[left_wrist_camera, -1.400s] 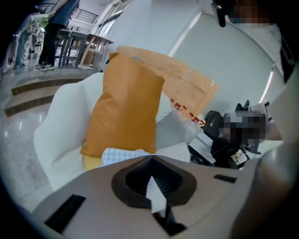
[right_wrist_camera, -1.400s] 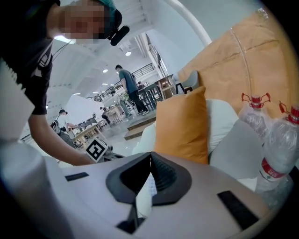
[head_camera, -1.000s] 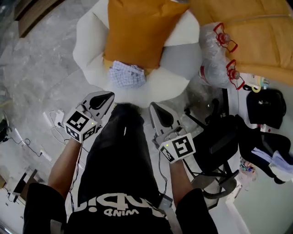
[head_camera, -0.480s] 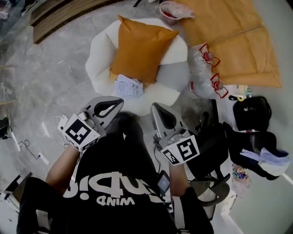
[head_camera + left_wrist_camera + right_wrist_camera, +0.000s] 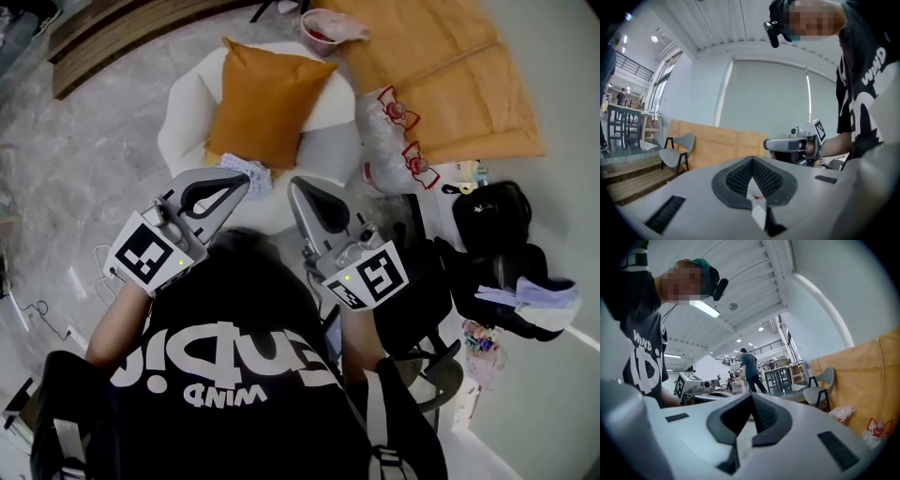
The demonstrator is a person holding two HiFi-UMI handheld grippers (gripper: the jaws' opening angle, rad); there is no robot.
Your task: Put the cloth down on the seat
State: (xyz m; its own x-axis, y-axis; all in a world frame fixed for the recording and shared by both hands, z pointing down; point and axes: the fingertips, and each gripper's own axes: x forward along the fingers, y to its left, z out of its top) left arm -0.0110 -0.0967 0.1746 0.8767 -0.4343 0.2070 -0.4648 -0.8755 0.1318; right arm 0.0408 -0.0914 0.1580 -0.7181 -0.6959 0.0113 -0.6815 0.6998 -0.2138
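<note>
Below, cloth [image 5: 258,171] on white seat [image 5: 330,141], marble floor [image 5: 75,169]; left tool [image 5: 242,184], right tool [image 5: 298,185] closed, empty.

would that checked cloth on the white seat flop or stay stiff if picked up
Probably floppy: the checked cloth lies crumpled in folds on the white seat. Likely light, as it looks thin. Pushed, it would probably bunch against the orange cushion rather than slide.
</note>
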